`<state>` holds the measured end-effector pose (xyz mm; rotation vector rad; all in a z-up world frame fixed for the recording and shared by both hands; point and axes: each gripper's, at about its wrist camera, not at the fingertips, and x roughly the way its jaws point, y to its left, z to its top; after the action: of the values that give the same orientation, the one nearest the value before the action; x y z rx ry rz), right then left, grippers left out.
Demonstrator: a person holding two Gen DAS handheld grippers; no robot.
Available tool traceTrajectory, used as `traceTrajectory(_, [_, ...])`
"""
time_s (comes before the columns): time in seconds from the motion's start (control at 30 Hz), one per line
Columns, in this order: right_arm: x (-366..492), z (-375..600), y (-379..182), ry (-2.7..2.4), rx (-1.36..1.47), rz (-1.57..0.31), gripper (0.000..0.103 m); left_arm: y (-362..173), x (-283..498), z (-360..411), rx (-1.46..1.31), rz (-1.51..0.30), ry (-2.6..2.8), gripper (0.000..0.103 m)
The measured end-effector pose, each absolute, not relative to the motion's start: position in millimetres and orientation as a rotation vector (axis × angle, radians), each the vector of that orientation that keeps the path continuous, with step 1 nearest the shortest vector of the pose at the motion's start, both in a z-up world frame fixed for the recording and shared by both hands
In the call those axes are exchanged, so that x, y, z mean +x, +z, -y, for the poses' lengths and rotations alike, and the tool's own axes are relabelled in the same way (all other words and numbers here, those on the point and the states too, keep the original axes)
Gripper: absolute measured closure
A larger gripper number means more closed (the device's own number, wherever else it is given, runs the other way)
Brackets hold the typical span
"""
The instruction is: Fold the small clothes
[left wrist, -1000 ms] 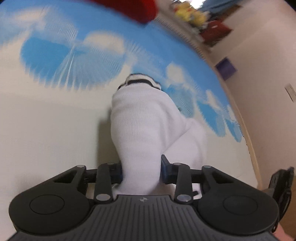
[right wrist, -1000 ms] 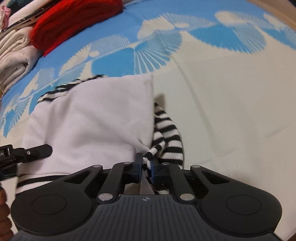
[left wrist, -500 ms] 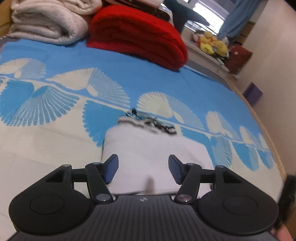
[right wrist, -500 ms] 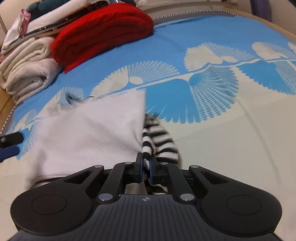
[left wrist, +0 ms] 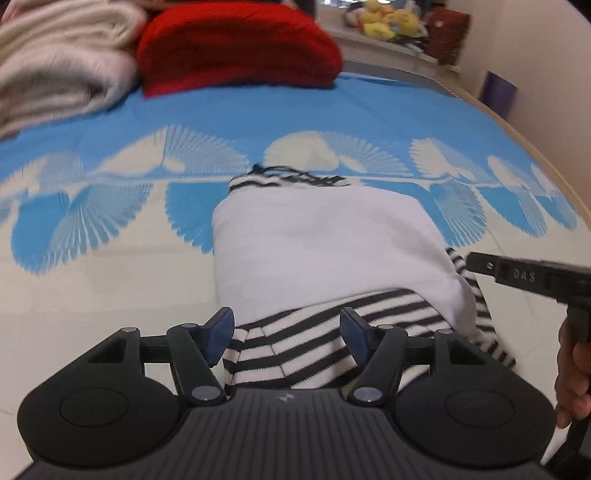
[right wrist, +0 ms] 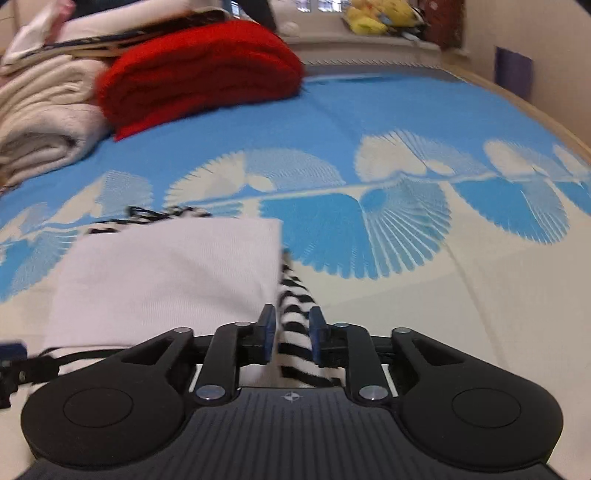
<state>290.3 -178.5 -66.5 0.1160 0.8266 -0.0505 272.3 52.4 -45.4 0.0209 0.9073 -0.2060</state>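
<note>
Garment (left wrist: 325, 243): small white top with black-and-white striped trim, folded flat on the bed, white panel uppermost, striped hem toward the cameras, a striped sleeve sticking out along its right edge
Striped sleeve (right wrist: 295, 317): lying between the right gripper's fingers, running back toward that camera
Left gripper (left wrist: 286, 334): fingers wide apart, just opened further, hovering above the striped hem (left wrist: 295, 347); nothing clamped, pads clear of the cloth
Right gripper (right wrist: 291, 332): fingers a little apart, just opened from a pinch; sleeve in the gap, pads not pressing on it as far as can be seen
Right gripper in the left view (left wrist: 517, 273): black finger reaching in from the right edge, just beside the sleeve, with a hand (left wrist: 572, 373) below it
Bed (right wrist: 443, 306): cream and blue cover with fan-shaped patterns, carrying the garment near the middle
Red blanket (right wrist: 199, 74): folded, at the far end of the bed, well apart from the garment
Cream blankets (right wrist: 40, 118): stacked left of the red one, touching it
Soft toys (left wrist: 388, 22): yellow, on a ledge beyond the bed, blurred
Purple box (right wrist: 513, 72): against the wall, right of the bed
</note>
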Motion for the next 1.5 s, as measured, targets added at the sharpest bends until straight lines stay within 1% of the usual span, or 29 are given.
traceTrajectory(0.1, [282.7,178.6,-64.8,0.01,0.142,-0.845,0.079,-67.0,270.3,-42.3,0.088,-0.984,-0.218,0.032])
traceTrajectory(0.13, [282.6,177.2,-69.7,0.024,0.13,-0.879,0.078,-76.1,268.0,-39.0,0.11,-1.012,-0.205,0.026])
traceTrajectory(0.17, [283.4,175.1,-79.2,0.029,0.105,-0.942,0.076,-79.3,264.2,-38.1,0.111,-1.008,-0.185,0.023])
traceTrajectory(0.23, [284.5,172.6,-105.5,0.008,0.009,-1.114,0.075,-71.2,258.1,-38.9,0.088,-0.995,-0.159,0.023])
traceTrajectory(0.27, [281.5,174.1,-109.7,-0.016,-0.02,-1.137,0.075,-64.7,252.8,-39.6,0.08,-0.974,-0.144,0.023])
traceTrajectory(0.3, [278.1,176.7,-106.4,-0.041,-0.034,-1.125,0.075,-57.2,246.8,-39.8,0.073,-0.944,-0.129,0.023])
traceTrajectory(0.4, [260.9,184.3,-71.3,-0.027,-0.022,-0.977,0.074,-32.7,228.8,-41.2,0.113,-0.861,-0.142,0.02])
traceTrajectory(0.43, [251.8,186.4,-57.5,-0.019,-0.022,-0.918,0.071,-22.3,221.3,-43.3,0.13,-0.822,-0.125,0.017])
traceTrajectory(0.5, [229.5,190.3,-29.9,-0.016,-0.024,-0.806,0.068,-2.1,204.0,-50.5,0.116,-0.759,-0.088,0.017])
traceTrajectory(0.6, [191.2,201.8,3.7,-0.019,0.01,-0.68,0.058,24.7,169.5,-62.0,0.046,-0.669,-0.072,0.017])
traceTrajectory(0.63, [177.2,205.8,12.1,-0.023,0.026,-0.65,0.052,30.9,156.1,-64.8,0.021,-0.64,-0.078,0.017])
traceTrajectory(0.67, [164.3,209.1,18.3,-0.025,0.037,-0.629,0.049,37.1,143.2,-66.7,-0.002,-0.618,-0.088,0.017])
traceTrajectory(0.73, [135.2,213.7,24.7,-0.03,0.05,-0.601,0.048,47.4,115.7,-68.4,-0.015,-0.594,-0.083,0.017])
traceTrajectory(0.83, [100.2,208.4,27.2,-0.014,0.054,-0.593,0.048,54.6,79.8,-67.5,-0.011,-0.607,-0.099,0.016])
traceTrajectory(0.87, [91.7,206.3,26.8,-0.012,0.051,-0.597,0.048,53.4,69.5,-66.3,-0.012,-0.625,-0.104,0.013])
traceTrajectory(0.9, [81.8,202.0,26.4,-0.009,0.047,-0.597,0.047,50.4,59.7,-64.3,-0.014,-0.641,-0.091,0.005])
traceTrajectory(0.93, [74.2,197.0,23.5,-0.005,0.045,-0.596,0.046,45.2,51.0,-61.9,-0.015,-0.652,-0.065,0.0])
traceTrajectory(1.0, [60.0,188.0,19.2,0.004,0.056,-0.598,0.044,26.8,35.2,-55.3,0.006,-0.657,-0.033,0.0])
traceTrajectory(1.1, [47.8,174.9,3.1,0.027,0.087,-0.667,0.044,-2.7,34.7,-41.2,0.053,-0.768,-0.005,0.0])
traceTrajectory(1.13, [47.5,169.8,-2.0,0.024,0.073,-0.69,0.044,-4.7,36.6,-38.8,0.033,-0.778,-0.009,0.0])
traceTrajectory(1.3, [58.5,151.6,-12.9,0.024,0.022,-0.7,0.044,-3.9,45.2,-32.7,0.027,-0.707,0.003,0.0])
traceTrajectory(1.5, [65.8,144.9,-20.7,0.018,0.015,-0.726,0.044,-5.1,54.6,-33.1,-0.035,-0.721,0.005,0.0])
